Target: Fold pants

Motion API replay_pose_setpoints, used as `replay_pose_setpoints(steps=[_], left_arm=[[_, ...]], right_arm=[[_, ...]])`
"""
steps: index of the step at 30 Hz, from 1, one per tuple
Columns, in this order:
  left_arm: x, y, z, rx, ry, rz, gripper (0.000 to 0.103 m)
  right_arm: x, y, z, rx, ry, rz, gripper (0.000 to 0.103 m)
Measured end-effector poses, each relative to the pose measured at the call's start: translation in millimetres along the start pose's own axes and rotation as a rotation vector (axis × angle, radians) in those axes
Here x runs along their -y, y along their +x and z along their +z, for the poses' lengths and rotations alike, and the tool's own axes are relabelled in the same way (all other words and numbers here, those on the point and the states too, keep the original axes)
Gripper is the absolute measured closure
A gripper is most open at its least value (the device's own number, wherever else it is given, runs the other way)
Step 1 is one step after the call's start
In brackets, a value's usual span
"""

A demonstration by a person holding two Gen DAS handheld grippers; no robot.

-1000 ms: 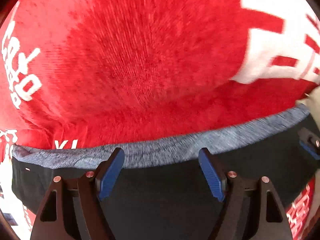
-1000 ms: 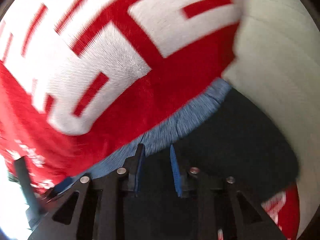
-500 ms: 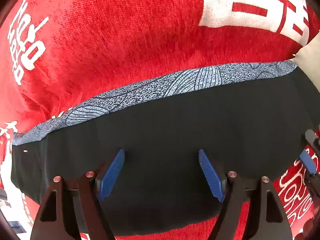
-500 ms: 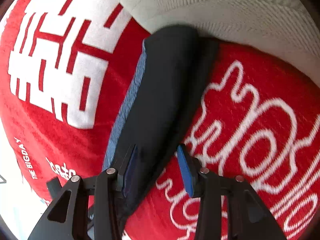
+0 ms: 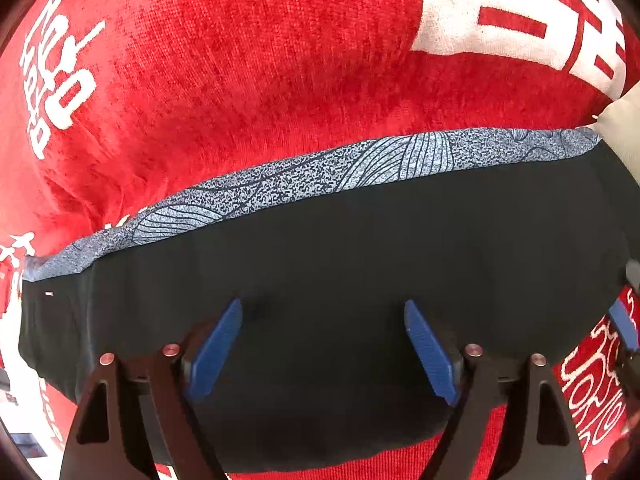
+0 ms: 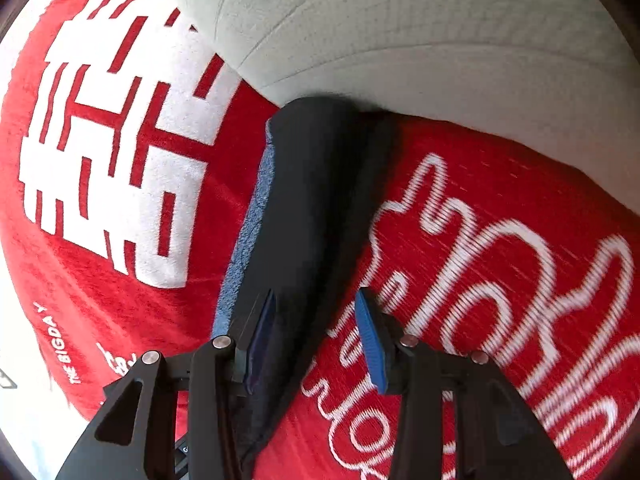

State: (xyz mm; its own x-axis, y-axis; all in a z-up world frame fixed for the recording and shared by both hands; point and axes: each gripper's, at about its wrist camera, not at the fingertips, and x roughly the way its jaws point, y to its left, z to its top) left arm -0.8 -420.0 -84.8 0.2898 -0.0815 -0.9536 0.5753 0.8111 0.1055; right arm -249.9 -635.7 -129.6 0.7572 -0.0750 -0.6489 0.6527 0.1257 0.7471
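Observation:
The black pants [image 5: 360,248] lie folded into a band on a red blanket, with a blue-grey patterned layer [image 5: 320,172] showing along the far edge. My left gripper [image 5: 322,344] is open and empty, hovering over the middle of the pants. In the right wrist view the pants [image 6: 308,208] run away from me as a narrow folded strip. My right gripper [image 6: 316,336] is open over the near end of the strip, its left finger above the cloth and its right finger above the blanket. A blue fingertip of the right gripper [image 5: 624,324] shows at the left view's right edge.
The red blanket [image 5: 240,60] with white lettering covers the surface on all sides of the pants. A pale grey-white cushion [image 6: 420,28] lies against the far end of the pants. It also shows at the right edge of the left wrist view [image 5: 624,128].
Both grippers have pulled back and up from the pants' far edge. The right gripper opened wider and swung to look along the strip; the pants lie still.

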Motion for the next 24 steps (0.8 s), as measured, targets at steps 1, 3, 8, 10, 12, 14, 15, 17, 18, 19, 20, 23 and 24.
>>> replay_pose_setpoints(steps=[1, 3, 8, 10, 12, 14, 15, 17, 18, 19, 20, 23, 24], left_arm=[[1, 0, -1, 0.006, 0.004, 0.003, 0.019], [0, 1, -2, 0.01, 0.006, 0.007, 0.019], [-4, -9, 15, 0.009, -0.004, -0.017, 0.038], [-4, -12, 29, 0.022, -0.008, -0.038, 0.041], [-4, -8, 41, 0.03, -0.029, -0.05, 0.041], [0, 6, 52, 0.009, -0.059, -0.077, 0.042], [4, 19, 54, -0.017, -0.059, -0.083, 0.041], [15, 25, 51, 0.038, -0.027, -0.049, 0.041], [20, 24, 48, 0.063, 0.004, -0.03, 0.041], [21, 22, 46, 0.076, 0.019, -0.025, 0.041], [18, 19, 45, 0.067, 0.011, -0.044, 0.041], [4, 2, 32, 0.048, -0.016, -0.076, 0.042], [0, -7, 23, 0.055, -0.014, -0.087, 0.042]], right_arm=[[-5, 5, 3, -0.017, -0.024, 0.02, 0.056], [-16, 21, 8, -0.039, -0.071, 0.044, 0.056], [-31, 41, 19, -0.092, -0.094, -0.01, 0.087], [-39, 35, 21, -0.1, -0.129, 0.002, 0.089], [-51, 29, 20, -0.1, -0.193, 0.005, 0.09], [-62, 24, 19, -0.106, -0.232, 0.034, 0.09], [-64, 23, 19, -0.107, -0.236, 0.043, 0.09], [-69, 21, 20, -0.103, -0.234, 0.071, 0.091], [-71, 20, 20, -0.106, -0.233, 0.082, 0.091], [-77, 19, 19, -0.105, -0.244, 0.086, 0.091], [-82, 17, 17, -0.106, -0.262, 0.088, 0.091], [-97, 12, 13, -0.108, -0.291, 0.095, 0.091], [-102, 11, 11, -0.109, -0.306, 0.094, 0.091]])
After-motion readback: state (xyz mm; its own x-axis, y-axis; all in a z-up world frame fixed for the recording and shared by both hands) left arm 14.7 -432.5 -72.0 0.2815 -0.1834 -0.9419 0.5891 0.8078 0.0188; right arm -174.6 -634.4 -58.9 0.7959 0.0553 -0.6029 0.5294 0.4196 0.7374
